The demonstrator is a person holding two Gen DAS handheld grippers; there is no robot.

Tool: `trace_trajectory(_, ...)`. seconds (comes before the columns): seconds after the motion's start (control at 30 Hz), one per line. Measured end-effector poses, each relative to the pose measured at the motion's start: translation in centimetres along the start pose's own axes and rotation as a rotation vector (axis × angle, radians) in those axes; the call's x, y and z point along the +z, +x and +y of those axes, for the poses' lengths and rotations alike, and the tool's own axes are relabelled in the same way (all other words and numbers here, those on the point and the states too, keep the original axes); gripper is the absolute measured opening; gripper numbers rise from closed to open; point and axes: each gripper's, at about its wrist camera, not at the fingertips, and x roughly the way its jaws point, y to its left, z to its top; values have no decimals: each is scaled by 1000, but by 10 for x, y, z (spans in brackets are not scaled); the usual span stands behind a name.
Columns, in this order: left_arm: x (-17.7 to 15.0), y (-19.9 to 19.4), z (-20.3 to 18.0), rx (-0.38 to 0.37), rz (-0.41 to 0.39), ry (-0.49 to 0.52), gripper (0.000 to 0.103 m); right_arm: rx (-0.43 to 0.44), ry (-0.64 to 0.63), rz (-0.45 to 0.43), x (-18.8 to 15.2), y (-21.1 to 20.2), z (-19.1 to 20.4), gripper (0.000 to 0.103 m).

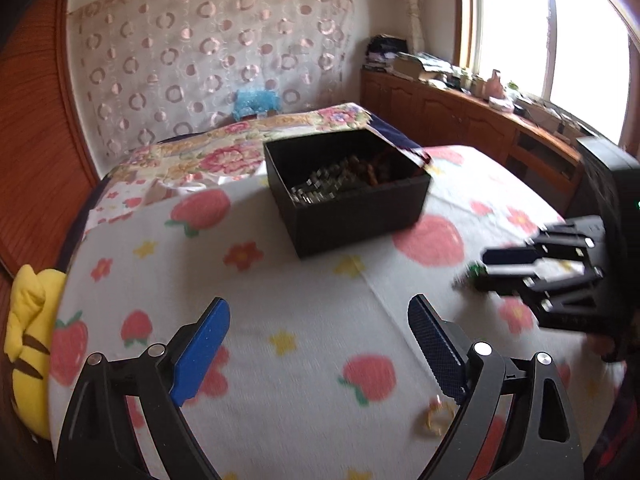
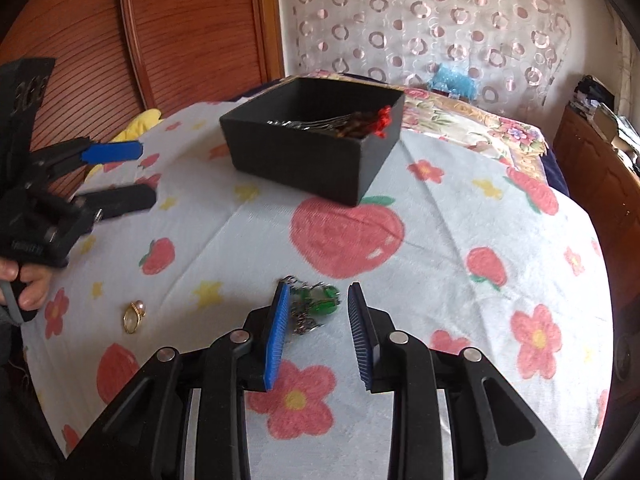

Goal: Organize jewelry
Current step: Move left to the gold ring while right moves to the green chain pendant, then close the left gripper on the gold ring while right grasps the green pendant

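Black card walls of the jewelry box (image 2: 320,160) make the landmark here; it sits open on the fruit-and-flower blanket (image 2: 440,240) of a bed, and inside it lie a silvery chain piece (image 1: 320,190), some brown beads and a red cord. That much of the sorting looks done, as far as the views show.

Two pieces remain out on the blanket, both on the near side of the box. A green-stoned chain piece (image 2: 316,300) lies in front of the box, and the right tool (image 2: 318,300) is lowered around it, jaws parted, the blue pad on one side just beside or touching the chain and the other pad apart from it; it is not gripped yet. A gold ring (image 2: 134,316) lies further from the box, off to the left of the green piece.

The left tool (image 1: 318,326) hangs released, jaws spread wide with nothing between them, pointing toward the box; the ring sits near its right finger rather than in the gap.

By my reading the task is partway: the green piece looks next for the box, then the ring
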Motion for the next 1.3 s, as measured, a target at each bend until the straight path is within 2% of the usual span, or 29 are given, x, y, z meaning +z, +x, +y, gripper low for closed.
trace_trajectory(0.4, -33, -15, -23, -81, 69, 19, 85, -44, -36, 16, 0, 6, 11, 34)
trace_trajectory(0.6, -47, -17, -41, -130, 98, 48, 70, -40, -32, 14, 0, 5, 7, 34)
trace_trajectory(0.83, -52, -10, -54, -133, 126, 85, 44, -37, -30, 14, -1, 5, 6, 34)
trace_trajectory(0.9, -51, -10, -55, -133, 126, 90, 36, -38, -30, 14, -1, 5, 7, 34)
trace_trajectory(0.93, -51, -10, -55, -134, 125, 92, 23, -38, -31, 14, -1, 5, 7, 34)
trace_trajectory(0.97, -51, -10, -55, -137, 125, 93, 19, -38, -31, 14, -1, 5, 6, 34)
trace_trajectory(1.07, -51, -11, -53, -150, 123, 81, 19, -38, -30, 13, -1, 5, 7, 34)
trace_trajectory(1.3, -40, -21, -48, -128, 73, 68, 19, -38, -23, 14, -1, 5, 6, 35)
